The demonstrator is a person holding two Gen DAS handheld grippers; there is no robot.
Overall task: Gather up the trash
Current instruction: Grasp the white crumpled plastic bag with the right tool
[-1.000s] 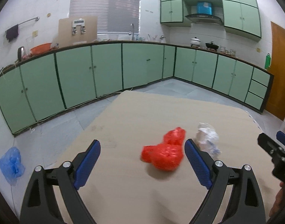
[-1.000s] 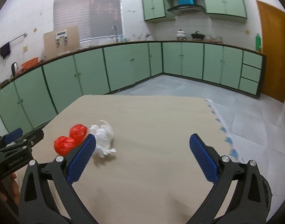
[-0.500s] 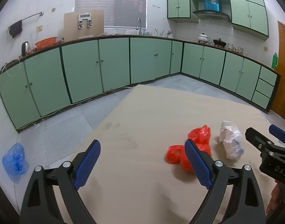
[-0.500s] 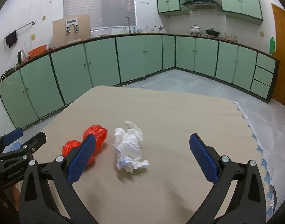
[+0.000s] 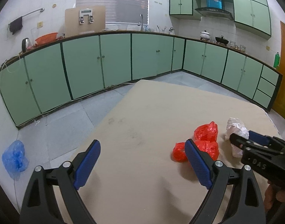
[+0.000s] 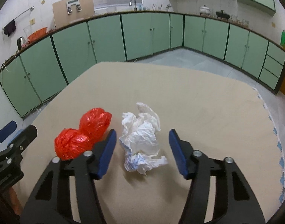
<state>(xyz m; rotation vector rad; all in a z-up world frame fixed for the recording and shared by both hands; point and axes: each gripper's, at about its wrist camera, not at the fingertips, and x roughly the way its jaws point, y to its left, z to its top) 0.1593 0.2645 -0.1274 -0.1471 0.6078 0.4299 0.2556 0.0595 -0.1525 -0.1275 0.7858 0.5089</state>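
Crumpled white wrapper (image 6: 142, 140) lying on the beige tabletop (image 6: 198, 102), between the blue pads of the right tongs (image 6: 142, 149); the jaws have just been closing, yet gaps remain on both sides and neither pad touches it. Red plastic bag (image 6: 82, 134), bunched in two lobes, just beside the wrapper and partly behind the right tongs' left-hand pad. Left tongs (image 5: 142, 164) released wide over bare tabletop, the red bag just outside one pad

Red crumpled bag (image 6: 82, 133), white wrapper (image 6: 142, 138) with blue print — beige table (image 6: 198, 97), green cabinets (image 6: 105, 37)
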